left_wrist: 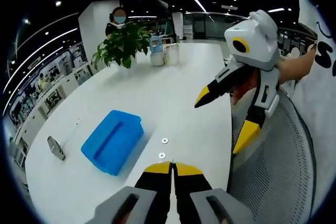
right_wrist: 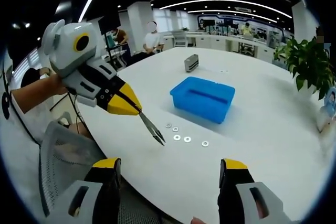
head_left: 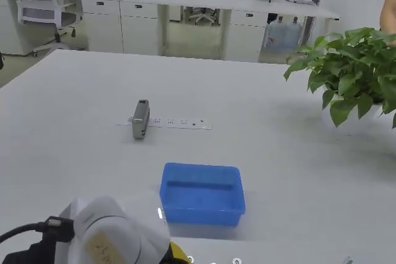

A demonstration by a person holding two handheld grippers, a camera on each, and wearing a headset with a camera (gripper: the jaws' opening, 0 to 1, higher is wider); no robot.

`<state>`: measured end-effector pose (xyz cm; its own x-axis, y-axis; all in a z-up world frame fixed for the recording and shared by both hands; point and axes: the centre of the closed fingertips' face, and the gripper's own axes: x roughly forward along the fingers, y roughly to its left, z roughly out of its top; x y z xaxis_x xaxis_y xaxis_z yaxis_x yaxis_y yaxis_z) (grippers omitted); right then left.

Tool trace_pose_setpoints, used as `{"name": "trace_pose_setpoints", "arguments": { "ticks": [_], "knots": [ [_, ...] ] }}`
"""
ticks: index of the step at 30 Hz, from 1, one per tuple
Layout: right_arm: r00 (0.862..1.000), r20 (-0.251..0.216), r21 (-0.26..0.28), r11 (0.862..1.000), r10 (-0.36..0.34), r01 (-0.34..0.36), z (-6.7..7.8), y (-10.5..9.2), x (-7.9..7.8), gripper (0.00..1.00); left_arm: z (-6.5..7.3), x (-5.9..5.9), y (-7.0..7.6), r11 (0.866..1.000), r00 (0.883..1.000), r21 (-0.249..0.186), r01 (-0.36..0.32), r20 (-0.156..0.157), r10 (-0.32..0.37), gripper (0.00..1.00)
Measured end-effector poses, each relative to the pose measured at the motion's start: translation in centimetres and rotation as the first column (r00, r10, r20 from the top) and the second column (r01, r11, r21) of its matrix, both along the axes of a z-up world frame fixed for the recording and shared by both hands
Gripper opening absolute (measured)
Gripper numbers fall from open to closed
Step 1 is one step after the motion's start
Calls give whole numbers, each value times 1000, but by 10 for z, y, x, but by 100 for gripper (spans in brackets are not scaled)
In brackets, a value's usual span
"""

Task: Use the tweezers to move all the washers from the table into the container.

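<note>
**Tweezers poised over the washers, container just beyond**

On the white surface [head_left: 278, 153] a potted plant [head_left: 352, 72] stands at about 2 o'clock from the blue container [head_left: 201, 193], well apart from it. At about 11 o'clock from the container a small grey device [head_left: 141, 119] lies across one end of a flat white strip [head_left: 179, 123]. A mesh chair back [right_wrist: 63, 156] sits off the near edge of the surface, below the left tongs [right_wrist: 135, 109].

In the right gripper view the left tongs come in from 9 o'clock on a forearm [right_wrist: 31, 93] and point down toward 4 o'clock. Their yellow tips are pressed together on the tweezers [right_wrist: 152, 128]. The thin dark points of the tweezers slope down to end just beside the nearest washer. I cannot tell whether they touch the surface. The right tongs [right_wrist: 169, 166] stand wide apart and hold nothing, their yellow-capped fingers rising at 7 and 5 o'clock of their own view. In the left gripper view they hang spread at 2 o'clock, over the edge of the surface.

The washers [right_wrist: 177, 137] are five small silvery rings lying flat in a loose curved row. They are near the container's long near wall but apart from it, at about 7 o'clock from it in the right gripper view. The container is a shallow, open, rectangular plastic tray.
</note>
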<state>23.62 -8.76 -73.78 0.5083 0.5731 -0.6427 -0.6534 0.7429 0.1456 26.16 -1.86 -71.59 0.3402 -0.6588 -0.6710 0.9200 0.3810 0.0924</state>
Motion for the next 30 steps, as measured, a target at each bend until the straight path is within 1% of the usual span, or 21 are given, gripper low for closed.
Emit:
{"name": "trace_pose_setpoints", "arguments": {
  "ticks": [4, 6, 8, 9, 10, 12, 14, 16, 17, 19, 23, 25, 26, 27, 30],
  "knots": [
    [1000, -3, -4, 1000, 17, -17, -3, 3, -1, 75, 3, -1, -1, 1000, 1000, 3, 7, 9, -7, 0],
    [999, 0, 2, 999, 32, -32, -3, 6, 0, 72, 7, -1, -1, 1000, 1000, 1, 10, 13, -10, 0],
    [996, -5, 24, 996, 85, -85, -4, 16, -2, 63, 11, -1, -1, 1000, 1000, -2, 16, 18, -16, 0],
    [994, -4, 22, 994, 109, -109, -4, 21, -1, 57, 14, -1, 0, 1000, 1000, -6, 17, 23, -17, 0],
    [992, 0, 20, 991, 130, -130, -3, 25, -1, 52, 16, 0, 0, 1000, 999, -8, 18, 26, -18, 0],
    [985, 17, 24, 985, 171, -171, -1, 34, 1, 44, 23, 0, 2, 1000, 999, -19, 19, 35, -19, 0],
    [980, 21, 25, 980, 198, -198, 1, 42, 3, 40, 29, 0, 3, 999, 999, -32, 21, 40, -19, 0],
    [974, 39, 24, 975, 221, -222, 3, 51, 9, 36, 35, 1, 4, 999, 999, -40, 22, 43, -21, 0],
    [969, 52, 24, 970, 241, -242, 5, 57, 12, 34, 38, 2, 5, 999, 999, -41, 24, 48, -22, 0],
    [963, 65, 21, 964, 262, -264, 7, 65, 18, 31, 42, 3, 6, 999, 998, -43, 31, 56, -29, 0],
    [952, 94, 32, 955, 291, -295, 13, 78, 29, 24, 49, 7, 9, 998, 997, -45, 38, 75, -35, 0],
    [950, 101, 26, 953, 296, -300, 13, 81, 34, 23, 51, 9, 10, 998, 997, -46, 38, 72, -35, 0],
    [947, 117, 17, 953, 300, -304, 13, 82, 38, 23, 52, 11, 10, 998, 997, -43, 39, 74, -36, 0],
    [945, 123, 13, 952, 302, -305, 13, 83, 40, 23, 52, 11, 11, 998, 996, -41, 42, 76, -38, 0],
    [942, 132, 11, 950, 308, -312, 13, 86, 48, 23, 52, 13, 11, 998, 996, -35, 52, 72, -49, 0]
  ]
}}
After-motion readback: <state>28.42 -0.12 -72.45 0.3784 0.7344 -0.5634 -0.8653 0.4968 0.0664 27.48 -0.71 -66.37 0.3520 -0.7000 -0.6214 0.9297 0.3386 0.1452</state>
